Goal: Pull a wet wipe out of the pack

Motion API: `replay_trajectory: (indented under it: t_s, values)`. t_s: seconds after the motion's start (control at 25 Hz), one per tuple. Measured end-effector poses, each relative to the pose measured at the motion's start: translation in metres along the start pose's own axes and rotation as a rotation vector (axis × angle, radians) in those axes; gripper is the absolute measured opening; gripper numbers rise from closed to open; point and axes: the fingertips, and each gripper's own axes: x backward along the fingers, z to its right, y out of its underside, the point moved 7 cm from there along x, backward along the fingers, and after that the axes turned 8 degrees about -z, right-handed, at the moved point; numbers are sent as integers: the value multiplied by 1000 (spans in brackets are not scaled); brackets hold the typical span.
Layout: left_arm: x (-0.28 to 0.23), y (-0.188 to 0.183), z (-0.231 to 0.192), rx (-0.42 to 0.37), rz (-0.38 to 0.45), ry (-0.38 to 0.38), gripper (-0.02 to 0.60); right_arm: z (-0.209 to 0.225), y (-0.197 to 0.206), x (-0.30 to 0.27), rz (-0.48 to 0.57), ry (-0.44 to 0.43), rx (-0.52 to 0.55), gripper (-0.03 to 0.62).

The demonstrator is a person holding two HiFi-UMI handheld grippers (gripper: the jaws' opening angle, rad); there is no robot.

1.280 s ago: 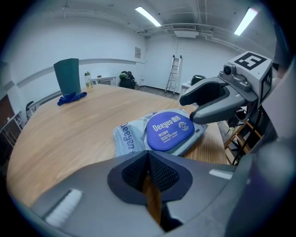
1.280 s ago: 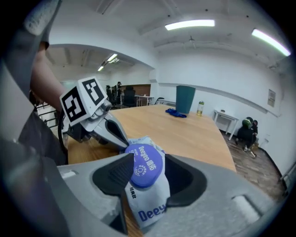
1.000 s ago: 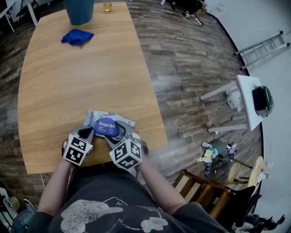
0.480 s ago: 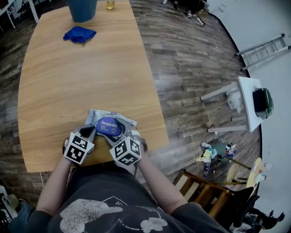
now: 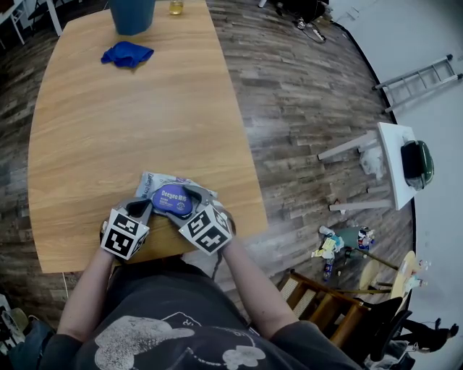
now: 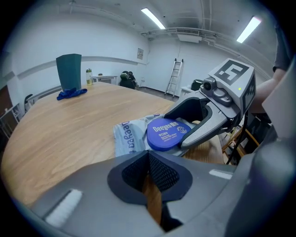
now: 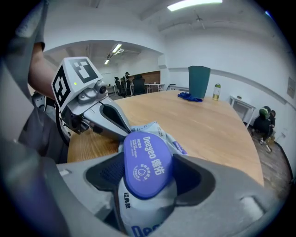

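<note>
Your desk (image 5: 130,115) is bare wood from the middle out to the far end, where a teal bin (image 5: 132,14) and a blue cloth (image 5: 127,54) sit well apart from your work. The wet wipe pack (image 5: 155,181) lies flat near the desk's near edge and right corner. Your right gripper (image 7: 150,178) has just been opening its jaws; they stand wide with the pack between them. Your left gripper (image 6: 149,171) is closed on nothing, tips at the pack's left end. The blue lid (image 5: 172,201) is down.
</note>
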Motion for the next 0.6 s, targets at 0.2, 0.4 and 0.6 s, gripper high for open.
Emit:
replay_trajectory:
  t_s: [0.2, 0.4, 0.6]
  values:
    - [0, 0, 2, 10, 8, 0, 17, 4, 0, 3, -6, -46, -28, 314]
    - [0, -1, -1, 13, 9, 1, 17, 6, -4, 3, -11, -78, -52, 313]
    - [0, -1, 1, 13, 6, -6, 17, 9, -3, 4, -1, -105, -78, 311]
